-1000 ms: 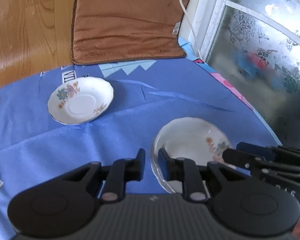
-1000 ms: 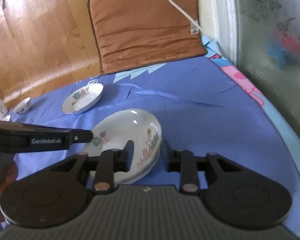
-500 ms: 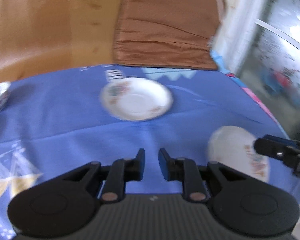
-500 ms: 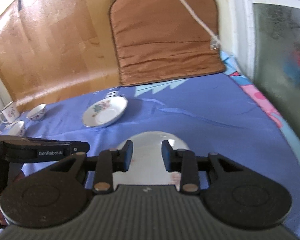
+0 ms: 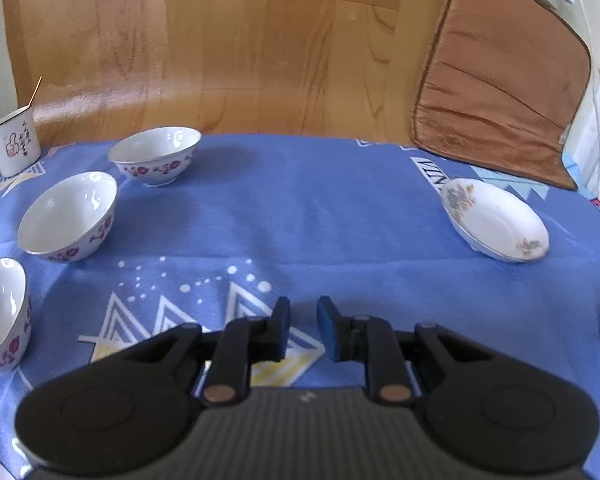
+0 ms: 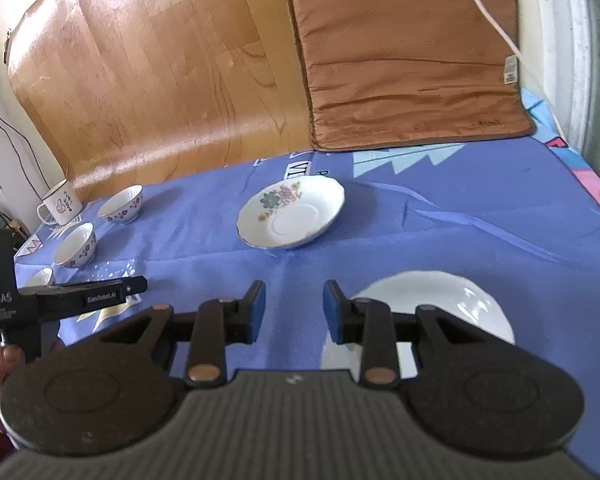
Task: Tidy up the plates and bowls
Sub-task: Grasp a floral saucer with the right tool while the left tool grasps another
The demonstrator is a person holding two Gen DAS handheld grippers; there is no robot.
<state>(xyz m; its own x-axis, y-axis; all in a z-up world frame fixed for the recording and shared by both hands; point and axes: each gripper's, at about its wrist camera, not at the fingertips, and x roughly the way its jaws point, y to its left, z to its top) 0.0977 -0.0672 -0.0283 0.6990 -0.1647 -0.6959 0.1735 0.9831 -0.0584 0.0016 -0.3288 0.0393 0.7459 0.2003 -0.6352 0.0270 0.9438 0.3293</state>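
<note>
From the left wrist view, three floral bowls [image 5: 155,156] sit at nine to eleven o'clock, a floral plate [image 5: 496,220] at two. Left gripper [image 5: 303,322] narrowly parted, empty. Right gripper [image 6: 294,306] apart, empty; white plate [image 6: 432,300] at four o'clock.

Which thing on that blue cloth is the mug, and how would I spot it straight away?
Start at the big curved wooden board behind the blue tablecloth, and follow its foot to the far left corner. There, past the row of white bowls with pink flowers, stands the white enamel mug. Only it is tall and straight-sided, with a dark rim, a handle and a red thumbs-up picture.
</note>
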